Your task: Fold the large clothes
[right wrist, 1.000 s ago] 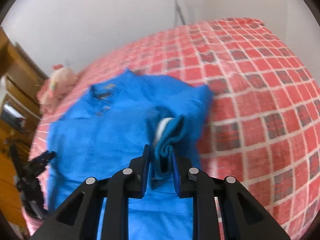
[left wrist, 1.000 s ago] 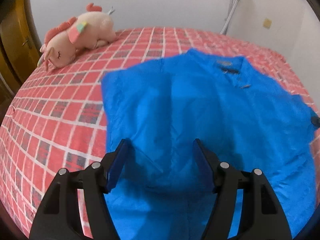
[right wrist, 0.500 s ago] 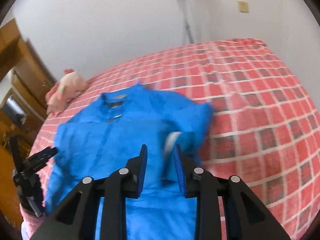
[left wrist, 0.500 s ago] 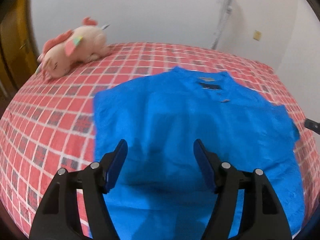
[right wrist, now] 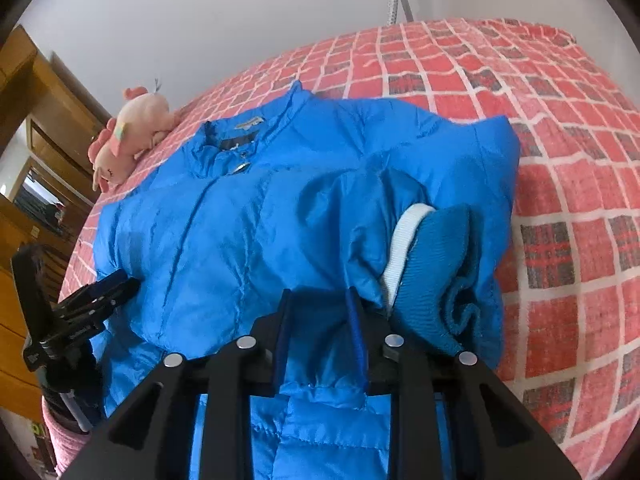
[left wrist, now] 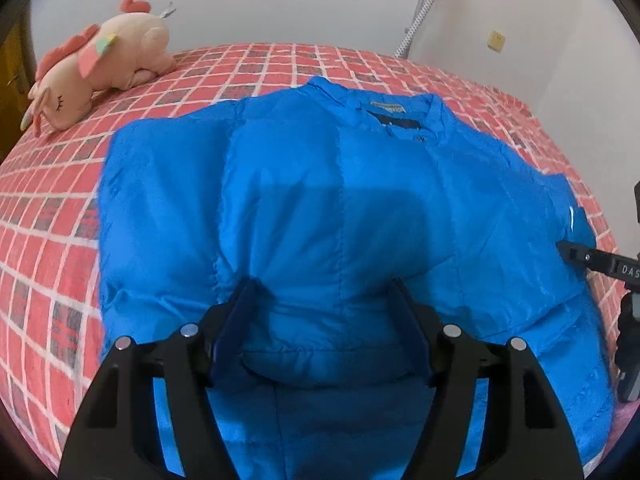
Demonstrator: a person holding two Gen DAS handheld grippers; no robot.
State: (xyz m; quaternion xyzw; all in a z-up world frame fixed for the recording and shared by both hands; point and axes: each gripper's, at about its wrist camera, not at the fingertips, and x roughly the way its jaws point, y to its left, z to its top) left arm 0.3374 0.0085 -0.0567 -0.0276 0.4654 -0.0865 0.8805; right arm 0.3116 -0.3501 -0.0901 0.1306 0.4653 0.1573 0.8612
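Note:
A bright blue padded jacket [left wrist: 320,184] lies front up on a red checked bedspread [left wrist: 52,208], collar toward the far wall. Both sleeves are folded in over the body. My left gripper [left wrist: 324,300] is open, its jaws wide apart over the jacket's lower middle, holding nothing. My right gripper [right wrist: 320,304] is open a moderate way just above the jacket [right wrist: 224,232], beside the folded right sleeve's ribbed blue and white cuff [right wrist: 424,256], which lies free by its right finger. The right gripper also shows at the right edge of the left wrist view [left wrist: 576,254].
A pink plush toy [left wrist: 96,76] lies at the far left of the bed. A white wall stands behind, with a pipe [left wrist: 420,8] in the corner. Wooden furniture [right wrist: 44,120] and a doorway are to the left. The bedspread [right wrist: 560,184] extends right of the jacket.
My right gripper let go of the sleeve cuff, opened, and the sleeve now rests folded on the jacket. My left gripper stayed open and shifted over the jacket's lower middle.

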